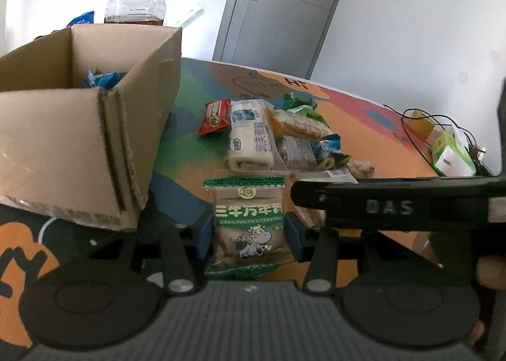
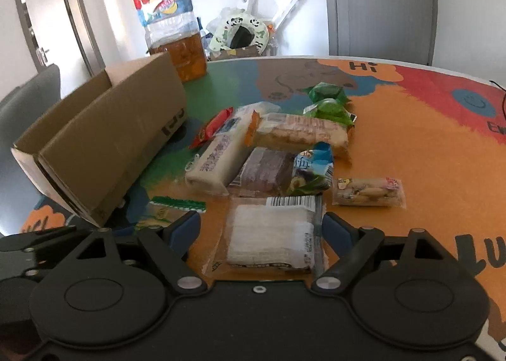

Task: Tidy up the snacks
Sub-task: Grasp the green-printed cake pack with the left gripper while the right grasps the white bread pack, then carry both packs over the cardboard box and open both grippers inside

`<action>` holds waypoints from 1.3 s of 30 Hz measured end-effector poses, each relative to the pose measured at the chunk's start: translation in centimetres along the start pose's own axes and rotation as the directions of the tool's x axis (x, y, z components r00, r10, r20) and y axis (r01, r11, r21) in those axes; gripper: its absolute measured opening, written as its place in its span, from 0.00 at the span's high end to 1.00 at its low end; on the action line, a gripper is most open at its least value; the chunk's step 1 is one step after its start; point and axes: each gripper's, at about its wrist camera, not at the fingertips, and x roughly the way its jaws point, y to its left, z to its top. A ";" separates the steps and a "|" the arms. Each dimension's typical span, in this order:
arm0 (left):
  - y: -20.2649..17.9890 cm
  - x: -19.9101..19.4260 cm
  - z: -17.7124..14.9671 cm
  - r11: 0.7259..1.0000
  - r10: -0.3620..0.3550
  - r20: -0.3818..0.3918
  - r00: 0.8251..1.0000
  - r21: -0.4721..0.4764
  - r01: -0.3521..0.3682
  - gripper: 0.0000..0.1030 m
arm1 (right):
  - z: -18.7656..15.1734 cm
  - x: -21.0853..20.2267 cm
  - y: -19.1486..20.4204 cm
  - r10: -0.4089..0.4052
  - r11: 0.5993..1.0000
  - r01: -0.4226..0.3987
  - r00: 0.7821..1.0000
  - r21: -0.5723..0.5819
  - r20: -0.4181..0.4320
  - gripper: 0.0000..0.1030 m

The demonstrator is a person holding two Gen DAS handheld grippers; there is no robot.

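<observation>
Left claw (image 1: 249, 231) around green packet (image 1: 248, 221) over colourful cartoon-printed table (image 1: 363, 101), grey door (image 1: 284, 3) behind.

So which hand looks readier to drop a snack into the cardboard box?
Left, probably: its hand-held gripper brackets the green cow packet, beside the box. The right stands wide around a clear packet.

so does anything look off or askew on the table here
The cardboard box sits tilted, its near end raised off the table so the opening leans away. Otherwise the snack packets just lie in a loose, overlapping heap beside it; nothing looks spilled or torn.
</observation>
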 end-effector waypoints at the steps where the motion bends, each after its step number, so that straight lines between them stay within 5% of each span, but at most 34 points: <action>1: 0.1 -0.1 0.0 1.000 0.001 -0.002 1.000 0.001 -0.001 0.54 | 0.0 0.2 0.1 -0.011 1.000 0.011 1.000 -0.006 -0.008 0.21; 3: 0.2 -0.3 -0.1 1.000 -0.002 -0.006 1.000 0.000 0.002 0.54 | -0.2 0.6 0.0 -0.027 1.000 0.027 0.999 -0.010 -0.031 0.33; 9: 0.6 -0.8 -0.3 1.000 -0.010 -0.011 1.000 -0.004 0.010 0.54 | -0.8 -0.1 -0.5 -0.031 0.999 0.030 0.999 -0.026 -0.019 0.43; 15: 0.6 -1.0 -0.1 1.000 0.000 -0.036 0.999 0.017 0.000 0.51 | -1.4 -1.3 -1.2 -0.034 0.999 0.033 0.999 -0.019 -0.025 0.44; 21: -0.2 -0.6 -0.1 0.998 0.018 -0.039 0.999 0.055 -0.016 0.39 | -1.6 -1.6 -1.0 -0.068 0.996 0.066 0.997 -0.052 -0.024 0.26; 25: -0.7 -0.4 -0.4 0.995 0.037 -0.034 0.999 0.093 -0.033 0.37 | -1.8 -1.3 -1.0 -0.067 0.995 0.065 0.997 -0.071 -0.031 0.26; 27: -1.0 -0.4 -0.6 0.993 0.047 -0.031 0.998 0.112 -0.043 0.37 | -2.0 -1.2 -1.3 -0.060 0.996 0.058 0.998 -0.067 -0.035 0.30; 30: -1.4 -0.3 -0.6 0.986 0.091 -0.025 0.996 0.140 -0.086 0.53 | -2.2 -1.4 -1.3 -0.069 0.994 0.067 0.997 -0.087 -0.024 0.38; 39: -0.8 -2.5 0.9 0.995 0.041 0.007 0.999 0.086 -0.041 0.54 | -1.5 -3.3 -1.8 -0.021 0.999 0.023 0.999 -0.042 0.041 0.41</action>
